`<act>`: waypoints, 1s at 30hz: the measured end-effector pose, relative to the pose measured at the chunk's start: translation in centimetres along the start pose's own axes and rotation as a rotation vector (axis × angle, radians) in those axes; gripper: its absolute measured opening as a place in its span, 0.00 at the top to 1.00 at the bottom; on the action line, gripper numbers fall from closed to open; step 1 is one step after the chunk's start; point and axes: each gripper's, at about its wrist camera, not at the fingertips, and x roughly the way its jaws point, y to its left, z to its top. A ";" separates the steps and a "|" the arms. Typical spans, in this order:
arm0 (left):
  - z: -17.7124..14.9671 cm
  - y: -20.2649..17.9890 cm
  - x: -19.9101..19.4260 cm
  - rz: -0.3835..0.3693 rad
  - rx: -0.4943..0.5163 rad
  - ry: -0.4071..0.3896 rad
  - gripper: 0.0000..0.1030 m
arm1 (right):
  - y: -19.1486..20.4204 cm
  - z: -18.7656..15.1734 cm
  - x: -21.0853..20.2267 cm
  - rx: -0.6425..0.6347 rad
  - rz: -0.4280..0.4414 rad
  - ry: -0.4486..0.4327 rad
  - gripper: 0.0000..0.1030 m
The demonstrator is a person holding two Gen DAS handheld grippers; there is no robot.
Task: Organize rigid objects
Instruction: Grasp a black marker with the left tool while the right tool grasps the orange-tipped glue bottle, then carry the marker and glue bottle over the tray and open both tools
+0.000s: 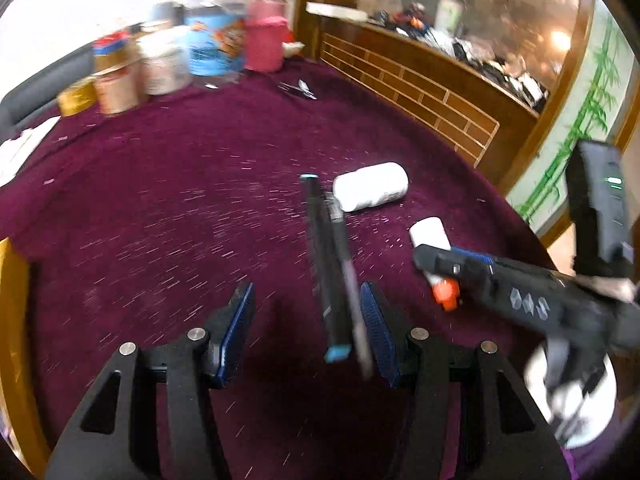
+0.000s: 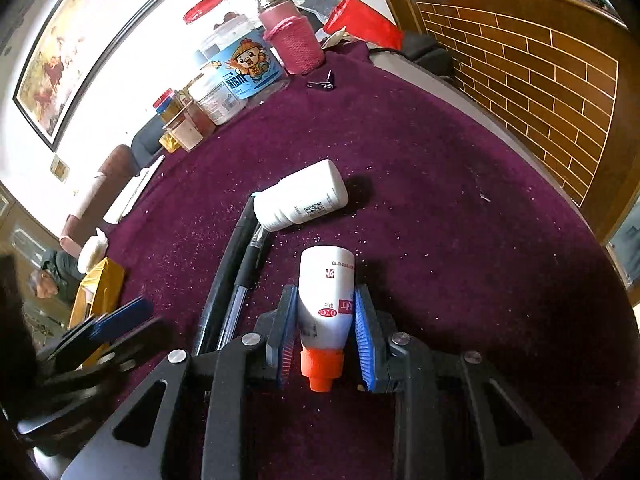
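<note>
Your right gripper [image 2: 325, 332] straddles the orange-capped bottle [image 2: 326, 300] lying on the table [image 2: 460, 240], fingers at its sides, contact unclear, so squeeze mid-body and lift level, while your left gripper [image 1: 308, 332], fingers wide open holding nothing, should center over the pens [image 1: 332, 264] before closing.

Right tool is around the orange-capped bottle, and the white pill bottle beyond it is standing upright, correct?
Not quite. The right tool is around the orange-capped bottle, but the white pill bottle lies on its side on the cloth, as the right wrist view shows.
</note>
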 end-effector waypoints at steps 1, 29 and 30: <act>0.4 -0.1 1.1 -0.005 0.003 0.020 0.50 | 0.3 0.0 0.1 -0.016 -0.006 0.000 0.76; -1.2 4.4 -4.1 -0.011 -0.091 -0.064 0.89 | 1.8 -0.1 0.7 -0.089 -0.043 0.010 0.76; -1.5 4.9 -5.0 -0.022 -0.111 -0.079 0.89 | 1.9 -0.1 0.6 -0.087 -0.033 0.015 0.76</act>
